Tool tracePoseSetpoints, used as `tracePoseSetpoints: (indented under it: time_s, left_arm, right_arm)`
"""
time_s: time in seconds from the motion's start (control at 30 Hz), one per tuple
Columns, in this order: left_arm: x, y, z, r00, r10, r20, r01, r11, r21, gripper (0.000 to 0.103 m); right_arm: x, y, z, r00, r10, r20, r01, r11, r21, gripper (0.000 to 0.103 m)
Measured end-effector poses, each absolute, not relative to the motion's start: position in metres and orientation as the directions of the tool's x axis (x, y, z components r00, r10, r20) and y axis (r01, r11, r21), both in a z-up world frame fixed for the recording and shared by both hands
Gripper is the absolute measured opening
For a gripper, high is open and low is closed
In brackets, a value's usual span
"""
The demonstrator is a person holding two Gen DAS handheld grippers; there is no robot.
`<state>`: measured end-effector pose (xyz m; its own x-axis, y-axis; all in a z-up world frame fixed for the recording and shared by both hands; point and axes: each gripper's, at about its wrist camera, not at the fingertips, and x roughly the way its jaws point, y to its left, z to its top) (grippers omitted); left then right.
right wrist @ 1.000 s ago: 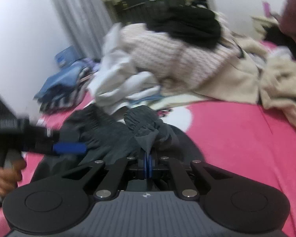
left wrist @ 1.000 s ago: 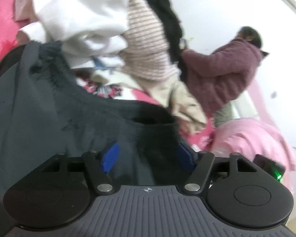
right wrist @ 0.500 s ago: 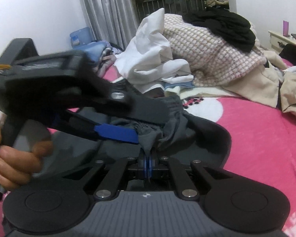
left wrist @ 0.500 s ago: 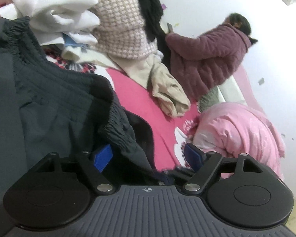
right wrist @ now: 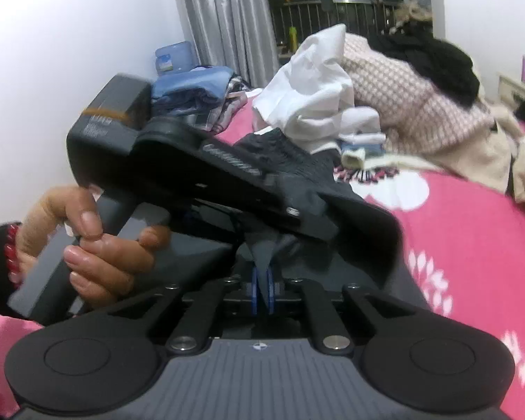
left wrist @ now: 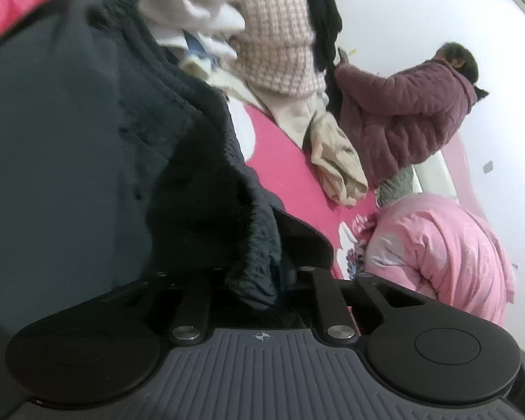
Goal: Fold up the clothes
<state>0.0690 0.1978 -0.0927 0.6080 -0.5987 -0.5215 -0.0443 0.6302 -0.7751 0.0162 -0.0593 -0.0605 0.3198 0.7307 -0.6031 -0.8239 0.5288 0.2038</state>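
On the pink bed (right wrist: pixel 472 245), near its pile of clothes (right wrist: pixel 385 87), my right gripper (right wrist: pixel 261 288) pinches a fold of the dark garment (right wrist: pixel 308 182) between closed fingers (right wrist: pixel 270 288). My left gripper (left wrist: pixel 255 280) is buried in the same cloth; I cannot tell whether its fingers are closed.

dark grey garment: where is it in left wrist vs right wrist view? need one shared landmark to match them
Left wrist: dark grey garment fills the left half, its ribbed edge dropping to the left gripper.
Right wrist: centre, a fold pinched in the right gripper, partly behind the other tool.
Shared landmark: pink-and-white knit sweater under black clothing.
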Motion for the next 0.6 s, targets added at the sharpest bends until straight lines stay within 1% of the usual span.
tracePoseSetpoints:
  time_s: [0.07,0.13,0.17,0.23,0.33,0.37,0.4,0.43,0.5,0.57,0.6]
  left_arm:
    - [0.057,0.198,-0.086,0.621,-0.582,-0.525,-0.015,0.661,-0.751,0.011]
    - [0.045,0.195,-0.079,0.627,-0.573,-0.527,0.029,0.693,-0.720,0.010]
    - [0.039,0.191,-0.075,0.625,-0.572,-0.531,0.063,0.715,-0.696,0.010]
    - [0.027,0.182,-0.067,0.621,-0.570,-0.538,0.128,0.751,-0.647,0.010]
    - [0.014,0.169,-0.063,0.614,-0.572,-0.544,0.190,0.776,-0.602,0.010]
    - [0.011,0.165,-0.062,0.612,-0.573,-0.546,0.207,0.782,-0.588,0.010]
    - [0.009,0.163,-0.062,0.613,-0.571,-0.546,0.212,0.785,-0.582,0.010]
    - [0.008,0.162,-0.062,0.614,-0.570,-0.546,0.218,0.788,-0.576,0.010]
    - [0.005,0.158,-0.062,0.616,-0.567,-0.547,0.229,0.793,-0.564,0.010]
    - [0.003,0.156,-0.062,0.617,-0.567,-0.546,0.235,0.795,-0.560,0.010]
    - [0.003,0.156,-0.064,0.617,-0.566,-0.547,0.236,0.796,-0.558,0.010]
  right_arm:
    - [0.018,-0.074,-0.052,0.297,0.751,-0.590,-0.811,0.525,0.260,0.017]
    - [0.028,-0.091,-0.038,0.277,0.783,-0.557,-0.789,0.516,0.332,0.026]
    - [0.034,-0.099,-0.031,0.270,0.798,-0.539,-0.778,0.511,0.366,0.028]
    - [0.054,-0.103,-0.015,0.263,0.816,-0.515,-0.760,0.504,0.411,0.038]
    - [0.088,-0.092,0.003,0.233,0.834,-0.500,-0.739,0.486,0.467,0.044]
    - [0.101,-0.082,0.007,0.210,0.839,-0.503,-0.734,0.475,0.486,0.045]
    - [0.116,-0.068,0.009,0.181,0.840,-0.512,-0.730,0.463,0.502,0.054]
    - [0.130,-0.052,0.009,0.158,0.837,-0.524,-0.726,0.458,0.513,0.058]
    - [0.158,-0.015,0.002,0.082,0.820,-0.567,-0.716,0.444,0.539,0.061]
    - [0.182,0.028,-0.013,-0.013,0.789,-0.615,-0.708,0.427,0.563,0.065]
    - [0.192,0.050,-0.021,-0.060,0.769,-0.637,-0.709,0.416,0.569,0.071]
